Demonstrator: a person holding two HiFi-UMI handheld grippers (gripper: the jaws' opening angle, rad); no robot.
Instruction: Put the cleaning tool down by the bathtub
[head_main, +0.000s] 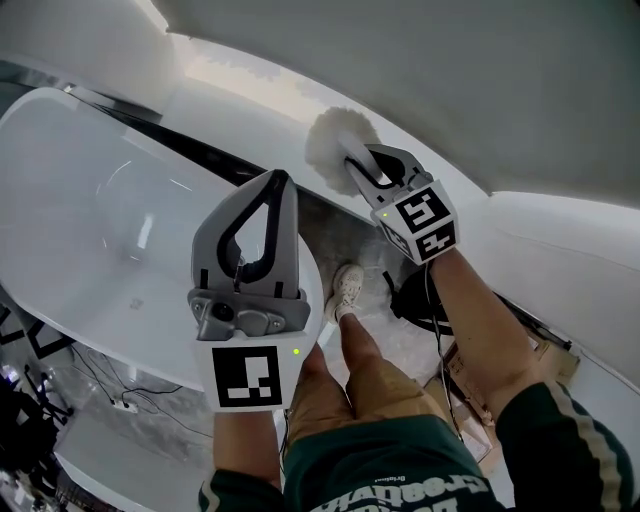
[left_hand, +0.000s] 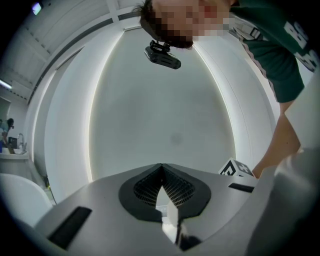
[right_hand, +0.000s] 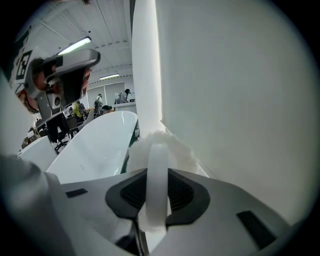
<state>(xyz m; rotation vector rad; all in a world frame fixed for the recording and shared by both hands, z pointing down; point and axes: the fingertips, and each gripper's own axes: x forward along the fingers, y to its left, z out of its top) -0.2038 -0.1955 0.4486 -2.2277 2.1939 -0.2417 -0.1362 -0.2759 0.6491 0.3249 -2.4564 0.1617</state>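
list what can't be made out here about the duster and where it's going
The duster handle's length: head view, the right hand-held gripper covers it; right gripper view, its near end sinks between the jaws.
Floor beside the bathtub: head view, the left hand-held gripper and the person's leg hide much of it.
Bathtub's far end: head view, cut by the left edge.
Background people: right gripper view, too small.

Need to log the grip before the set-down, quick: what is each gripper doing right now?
Left gripper: jaws closed, nothing between them.
Right gripper: jaws closed on the white handle of the fluffy duster.
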